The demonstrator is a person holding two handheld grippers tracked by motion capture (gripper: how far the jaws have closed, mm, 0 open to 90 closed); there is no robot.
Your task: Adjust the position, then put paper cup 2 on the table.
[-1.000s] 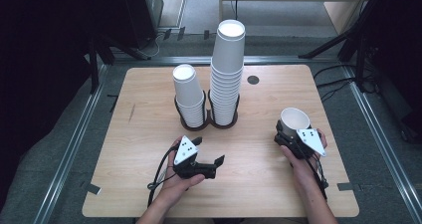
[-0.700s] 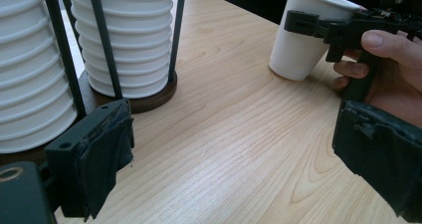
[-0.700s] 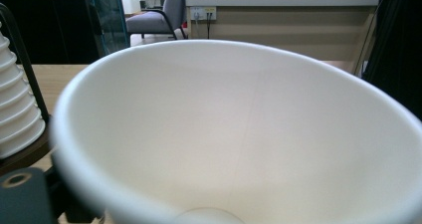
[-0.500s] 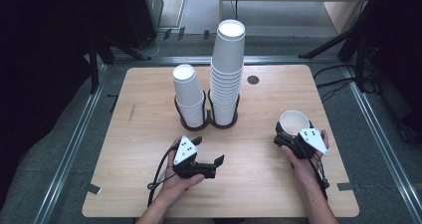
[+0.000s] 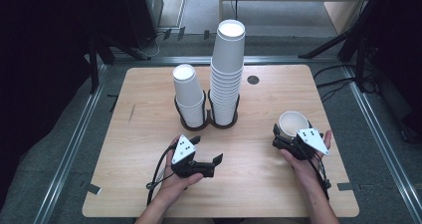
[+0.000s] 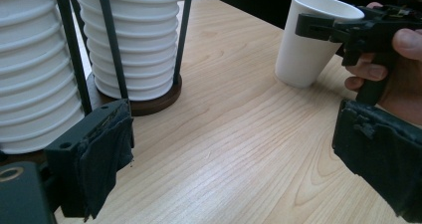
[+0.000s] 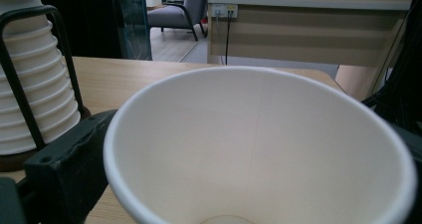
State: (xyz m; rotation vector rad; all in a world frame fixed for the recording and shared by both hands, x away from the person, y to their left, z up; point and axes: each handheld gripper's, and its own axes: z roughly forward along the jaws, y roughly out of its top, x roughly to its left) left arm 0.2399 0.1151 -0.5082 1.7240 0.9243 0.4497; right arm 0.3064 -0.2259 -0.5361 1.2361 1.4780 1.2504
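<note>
On the table's right side the right gripper (image 5: 287, 134) has the single paper cup (image 5: 292, 124) between its jaws; the cup stands upright on the wood, mouth up. Versus a second ago the cup and both hands sit where they were. The jaws have just been opening, and they now flank the cup spread wide rather than pinching it. The left gripper (image 5: 206, 158) rests near the front edge, jaws apart with nothing between them.

Materials: the cup is white paper, tapered, with a rolled rim and smooth inside wall. Two cup stacks stand mid-table, the short stack (image 5: 188, 94) touching beside the tall stack (image 5: 226, 69), each ribbed by nested rims and seated in a black wire holder (image 6: 114, 55) on a round dark base. The table (image 5: 149, 184) is light wood-grain laminate. The jaw pads (image 6: 107, 154) are black and rubbery with frayed edges.
</note>
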